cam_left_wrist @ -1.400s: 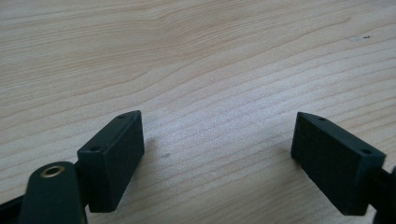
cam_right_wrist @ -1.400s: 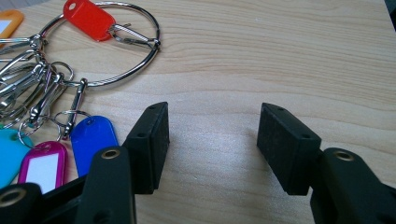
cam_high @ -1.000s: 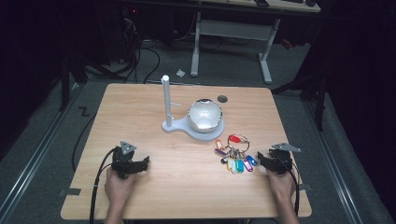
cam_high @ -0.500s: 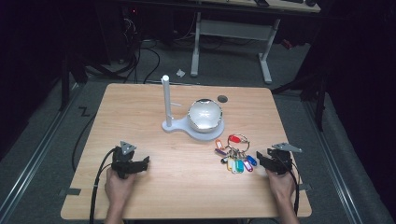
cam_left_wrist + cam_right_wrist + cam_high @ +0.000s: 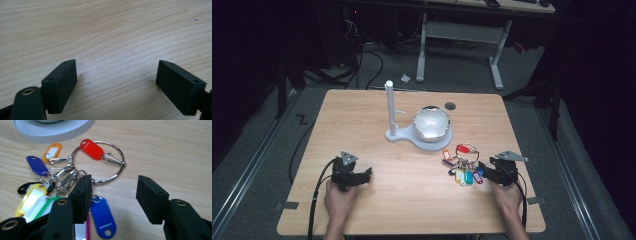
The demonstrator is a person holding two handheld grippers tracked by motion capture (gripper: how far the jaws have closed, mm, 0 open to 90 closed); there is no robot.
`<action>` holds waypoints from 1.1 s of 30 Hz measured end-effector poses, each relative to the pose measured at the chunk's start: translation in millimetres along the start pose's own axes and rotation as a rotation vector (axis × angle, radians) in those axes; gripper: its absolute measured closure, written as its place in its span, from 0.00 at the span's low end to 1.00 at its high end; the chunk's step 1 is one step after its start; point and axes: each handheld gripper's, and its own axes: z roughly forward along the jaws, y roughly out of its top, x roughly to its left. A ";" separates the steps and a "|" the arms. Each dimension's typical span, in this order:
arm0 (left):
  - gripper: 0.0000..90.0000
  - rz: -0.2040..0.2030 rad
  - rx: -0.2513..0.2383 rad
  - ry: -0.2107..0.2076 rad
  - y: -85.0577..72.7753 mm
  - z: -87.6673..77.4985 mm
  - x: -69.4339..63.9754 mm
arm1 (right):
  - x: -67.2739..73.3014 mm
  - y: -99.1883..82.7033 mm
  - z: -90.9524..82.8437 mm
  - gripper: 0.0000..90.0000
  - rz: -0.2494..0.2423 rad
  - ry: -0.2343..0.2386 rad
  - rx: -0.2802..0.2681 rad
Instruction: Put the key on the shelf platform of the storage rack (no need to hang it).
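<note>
- A wooden worktop [image 5: 362, 125] is seen from above, with a person's two hands entering from the near edge, each holding a gripper.
- The left gripper [image 5: 365, 175] is held low over bare wood at the near left of the worktop, well apart from everything else on it.
- In the left gripper view, the left gripper's [image 5: 116, 75] jaws are spread wide, with only wood grain between them.
- The right gripper [image 5: 484, 169] is held at the near right, just beside a bunch of key tags [image 5: 463, 167] that lies flat on the worktop.
- In the right gripper view, the right gripper's [image 5: 112, 195] jaws are spread wide and nothing is clamped between them.
- The large metal ring [image 5: 117, 173] of the bunch is seen ahead of the jaws, its near arc lying just at the tip of the jaw on the left of that view.
- A red tag [image 5: 91, 149] lies inside the ring; an orange tag [image 5: 52, 152], a dark blue tag [image 5: 37, 165] and a yellow tag [image 5: 31, 198] are fanned out to the left.
- A blue tag [image 5: 102, 217] lies partly between the jaws, close against that same jaw.
- A white stand [image 5: 419, 136] with an upright post [image 5: 389, 107] and a shiny dome [image 5: 431, 123] is placed mid-worktop, just beyond the bunch.
</note>
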 end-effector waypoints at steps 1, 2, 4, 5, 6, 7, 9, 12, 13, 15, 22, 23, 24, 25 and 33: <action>0.20 0.000 0.000 0.000 0.0 0.0 0.0 | 2.3 1.4 0.3 0.52 -0.003 0.005 0.001; 0.20 0.000 0.000 0.000 0.0 0.0 0.0 | 4.1 2.9 1.0 0.52 -0.008 0.010 0.001; 0.20 0.000 0.000 0.000 0.0 0.0 0.0 | 7.9 5.5 2.8 0.53 -0.017 0.018 0.003; 0.20 0.000 0.000 0.000 0.0 0.0 0.0 | 9.6 6.3 3.7 0.53 -0.021 0.021 0.001; 0.20 0.000 0.000 0.000 0.0 0.0 0.0 | 11.2 7.2 4.9 0.53 -0.026 0.025 0.008; 0.20 0.000 0.000 0.000 0.0 0.0 0.0 | 12.9 7.9 6.3 0.53 -0.029 0.029 0.012; 0.20 0.000 0.000 0.000 0.0 0.0 0.0 | 16.3 9.2 8.6 0.53 -0.040 0.035 0.019; 0.20 0.000 0.000 0.000 0.0 0.0 0.0 | 20.2 11.5 12.4 0.54 -0.050 0.036 0.032; 0.20 0.000 0.000 0.000 0.0 0.0 0.0 | 21.1 12.2 14.0 0.54 -0.049 0.036 0.038; 0.20 -0.002 -0.002 0.001 -0.1 0.1 -0.1 | 22.0 13.3 17.5 0.55 -0.052 0.034 0.050; 0.20 -0.002 -0.002 0.000 -0.1 0.1 -0.1 | 25.5 12.5 28.6 0.57 -0.056 0.026 0.105; 0.20 -0.001 -0.001 0.000 -0.1 0.1 0.0 | 25.4 12.1 29.9 0.57 -0.054 0.025 0.109; 0.20 -0.001 -0.002 0.000 -0.1 0.1 0.0 | 25.5 11.9 31.1 0.57 -0.053 0.023 0.116; 0.20 -0.002 -0.001 0.000 0.0 0.1 0.0 | 25.5 11.8 31.8 0.57 -0.053 0.022 0.118; 0.20 -0.002 -0.002 0.000 -0.1 0.1 0.0 | 26.4 10.6 36.8 0.67 -0.061 0.016 0.139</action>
